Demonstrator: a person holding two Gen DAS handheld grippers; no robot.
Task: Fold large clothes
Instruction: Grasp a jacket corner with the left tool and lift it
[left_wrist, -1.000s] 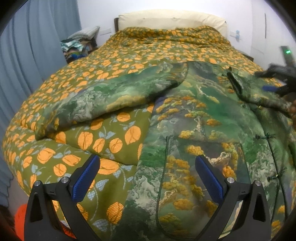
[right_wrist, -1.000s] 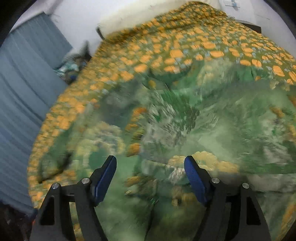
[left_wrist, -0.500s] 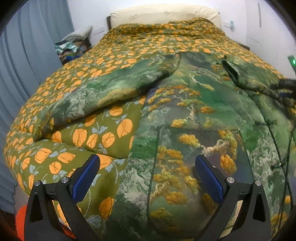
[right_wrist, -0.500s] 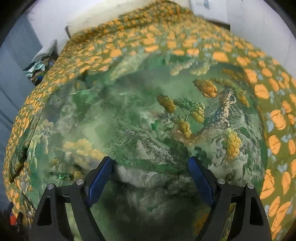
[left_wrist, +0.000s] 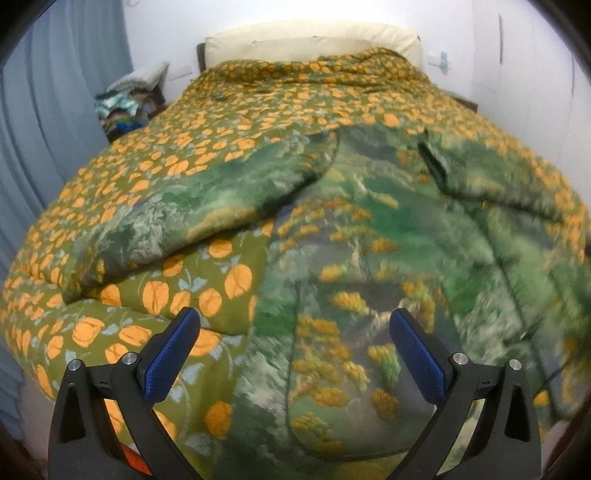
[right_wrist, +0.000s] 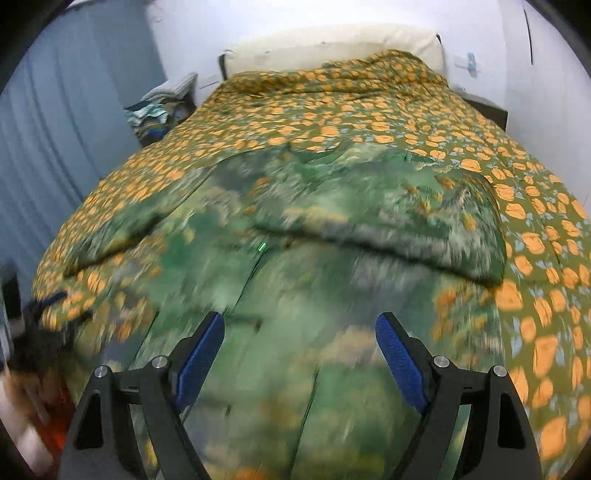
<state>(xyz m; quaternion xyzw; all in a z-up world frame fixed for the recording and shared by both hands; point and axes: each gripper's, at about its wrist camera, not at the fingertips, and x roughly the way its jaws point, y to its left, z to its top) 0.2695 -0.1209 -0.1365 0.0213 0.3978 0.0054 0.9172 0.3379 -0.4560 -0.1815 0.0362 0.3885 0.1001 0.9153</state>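
Left wrist view first: the left gripper (left_wrist: 295, 354) hangs at the bottom of the frame with its jaws wide apart and nothing between them. The big green landscape-print jacket (left_wrist: 369, 258) lies spread over the orange-leaf bedspread (left_wrist: 258, 103), filling the centre and right. Its left sleeve (left_wrist: 192, 218) stretches toward the middle left, and bare bedspread shows under it in the lower left, so that's the open room. The far sleeve (left_wrist: 498, 184) lies folded across the upper right. A blue curtain (left_wrist: 55, 147) closes off the left edge, and the pillow (left_wrist: 310, 40) sits at the top. Compared with a second ago, the other gripper that was at the right edge is gone from this view.

Right wrist view: pretty blurry. The right gripper (right_wrist: 299, 354) is spread wide and empty, low centre, over the jacket's body (right_wrist: 295, 295). The folded-over sleeve (right_wrist: 388, 221) now lies across the upper middle, its edge near the bare bedspread (right_wrist: 535, 295) on the right. The earlier frame had jacket right up against the pads.
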